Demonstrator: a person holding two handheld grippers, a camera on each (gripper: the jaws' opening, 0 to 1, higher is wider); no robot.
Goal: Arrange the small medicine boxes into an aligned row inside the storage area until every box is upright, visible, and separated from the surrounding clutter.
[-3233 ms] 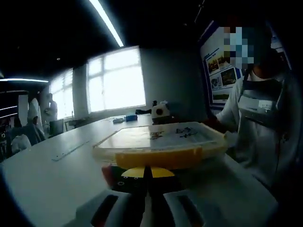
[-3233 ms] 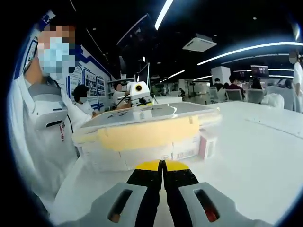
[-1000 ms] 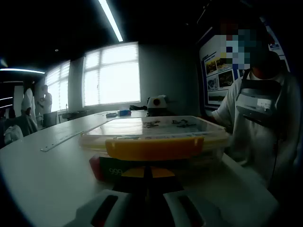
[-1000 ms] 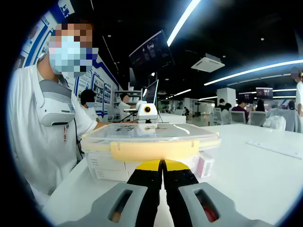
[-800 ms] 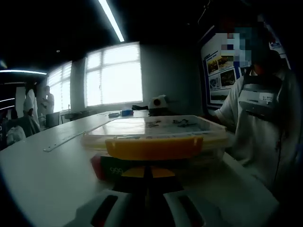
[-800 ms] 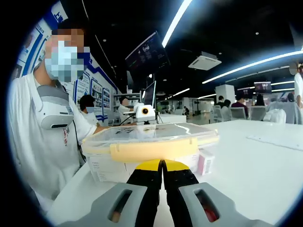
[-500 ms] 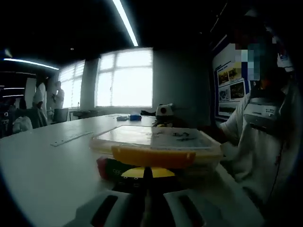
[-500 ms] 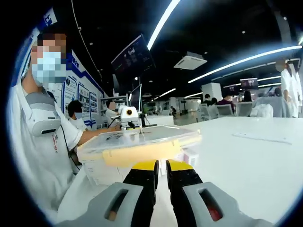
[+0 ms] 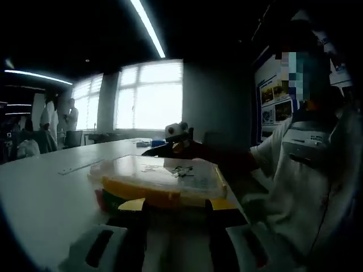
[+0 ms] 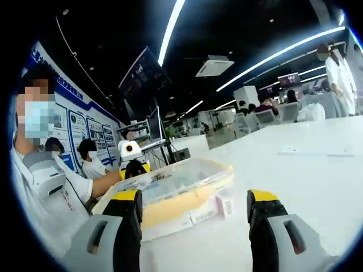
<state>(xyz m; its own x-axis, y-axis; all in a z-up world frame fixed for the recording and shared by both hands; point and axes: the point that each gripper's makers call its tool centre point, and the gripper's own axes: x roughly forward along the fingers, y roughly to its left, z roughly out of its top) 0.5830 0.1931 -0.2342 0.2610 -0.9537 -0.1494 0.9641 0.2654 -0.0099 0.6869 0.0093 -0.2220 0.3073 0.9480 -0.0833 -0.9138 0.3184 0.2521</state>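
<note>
Both tongs now spread wide, where half a second back each pair stood nearly together: left gripper (image 9: 173, 207) with jaws well apart and nothing between them, right gripper (image 10: 195, 204) likewise gaping and empty. Reads as readiness to take hold of the storage box (image 9: 161, 181) from both ends, most likely at its yellow latches, since the clear lid (image 10: 176, 177) sits shut and no sorting can start until it comes off.

Storage box straight ahead of the left gripper and close, its yellow edge just beyond the jaw tips. From the right gripper, box ahead and toward the left jaw, a little farther off. Medicine boxes (image 10: 195, 214) visible through the clear wall under the lid; a pink-edged box (image 10: 227, 205) just beside the container on the side of the right jaw, possibly outside it, though hard to tell at this blur. Red and green packaging (image 9: 108, 199) low at the box's corner, off the left jaw in the left gripper view.

White table (image 10: 306, 187) broad and bare beyond the right jaw, good room for setting the lid down. Seated person (image 9: 300, 170) close on the other side, so less room there.
</note>
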